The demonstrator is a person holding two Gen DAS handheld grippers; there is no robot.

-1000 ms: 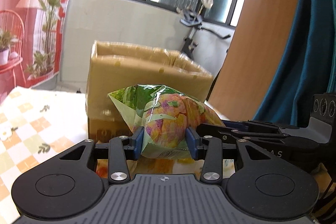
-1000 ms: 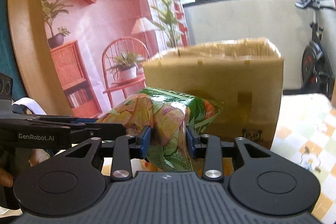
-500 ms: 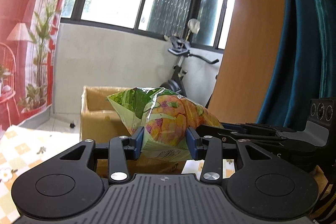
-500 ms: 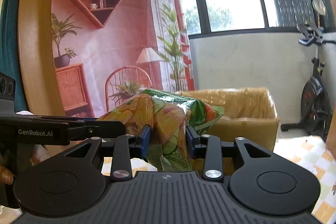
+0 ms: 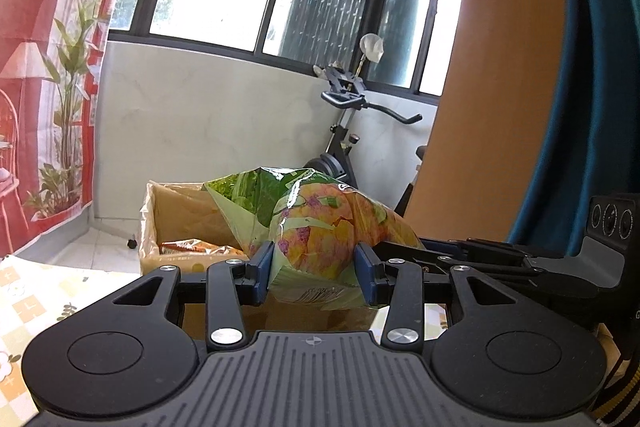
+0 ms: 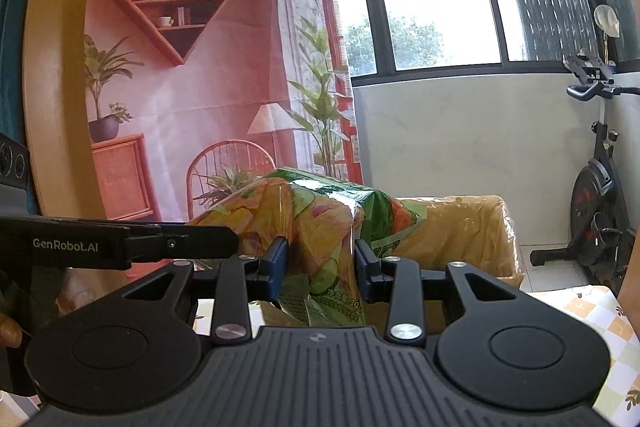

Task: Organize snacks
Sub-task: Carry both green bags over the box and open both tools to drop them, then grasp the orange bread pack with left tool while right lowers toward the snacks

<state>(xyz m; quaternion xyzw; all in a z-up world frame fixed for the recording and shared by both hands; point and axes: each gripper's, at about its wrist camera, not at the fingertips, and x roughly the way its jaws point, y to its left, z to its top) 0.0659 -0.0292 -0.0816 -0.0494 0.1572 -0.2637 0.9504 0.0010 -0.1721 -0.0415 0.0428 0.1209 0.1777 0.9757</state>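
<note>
Both grippers hold one green and orange chip bag in the air, in front of an open cardboard box. My left gripper (image 5: 314, 267) is shut on one end of the chip bag (image 5: 316, 223). My right gripper (image 6: 319, 263) is shut on the other end of the bag (image 6: 316, 223). The cardboard box (image 5: 180, 211) stands just beyond the bag, with an orange snack packet (image 5: 192, 247) lying inside. In the right wrist view the box (image 6: 460, 231) sits behind and to the right of the bag. Each view shows the other gripper beside the bag.
A checkered tablecloth (image 5: 36, 303) covers the table under the box and shows in the right wrist view (image 6: 600, 311). An exercise bike (image 6: 600, 195) stands by the white wall. A wooden panel (image 5: 488, 67) and teal curtain (image 5: 592, 67) are on the right.
Both grippers have lifted the chip bag upward together. The box has dropped lower in both views, and its open top and the packet inside now show.
</note>
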